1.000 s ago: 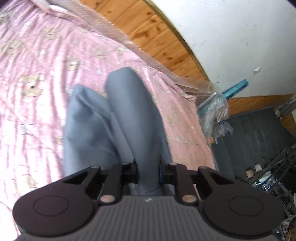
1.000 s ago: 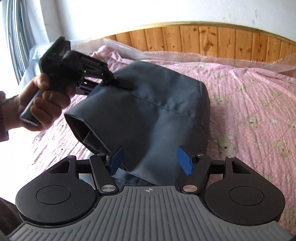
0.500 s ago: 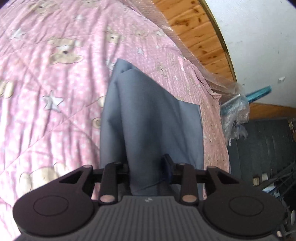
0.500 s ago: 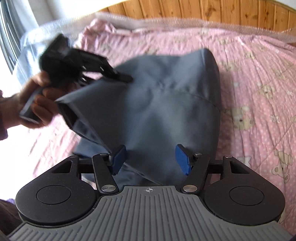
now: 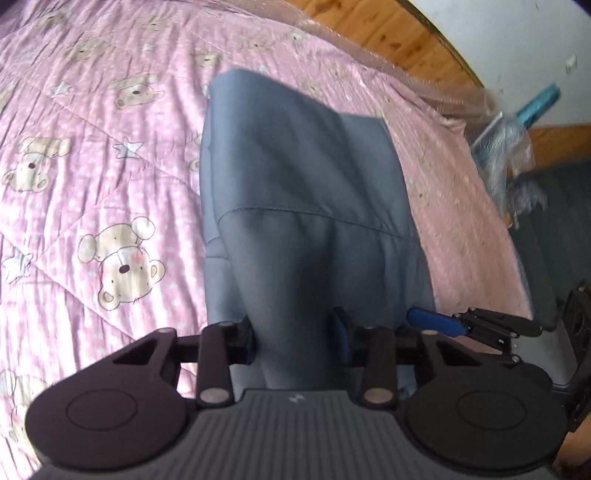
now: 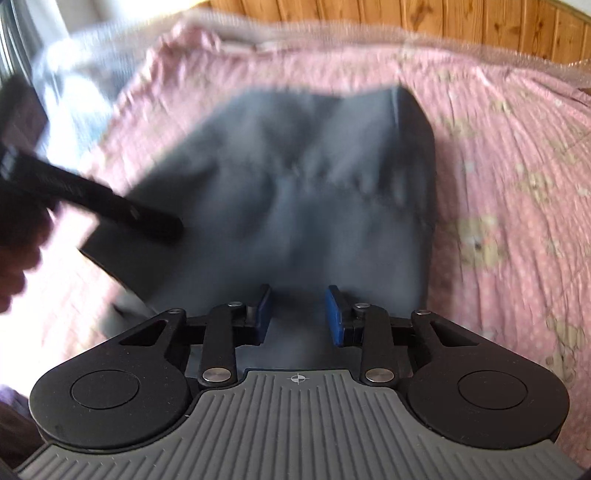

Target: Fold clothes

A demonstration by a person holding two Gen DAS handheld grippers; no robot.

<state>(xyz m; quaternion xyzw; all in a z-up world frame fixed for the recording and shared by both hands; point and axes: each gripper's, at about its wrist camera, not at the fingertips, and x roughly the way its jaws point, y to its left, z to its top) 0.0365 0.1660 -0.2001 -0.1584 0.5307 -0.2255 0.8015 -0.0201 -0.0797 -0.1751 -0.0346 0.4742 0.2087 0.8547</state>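
A grey garment (image 5: 303, 184) lies folded over on the pink bear-print quilt (image 5: 110, 184). One raised fold runs up between the jaws of my left gripper (image 5: 295, 336), whose pads press on it from both sides. In the right wrist view the garment (image 6: 295, 177) is blurred, and the left gripper (image 6: 162, 225), held by a hand (image 6: 18, 251), reaches over its left corner. My right gripper (image 6: 298, 314) is low over the garment's near edge. Its jaws are closing with cloth between them, and the pads do not clearly press on it. Its blue finger (image 5: 432, 321) shows at the garment's right edge.
A wooden headboard (image 6: 406, 18) wrapped in clear plastic runs behind the quilt (image 6: 498, 166). Pale bedding (image 6: 74, 85) lies at the far left. Past the bed's right edge are a dark floor mat (image 5: 554, 206) and a teal object in plastic (image 5: 532, 107).
The garment has sunk from a raised bundle to lie flatter on the quilt. My right gripper came down onto it and its jaws narrowed. My left gripper's jaws stand wider than a second ago.
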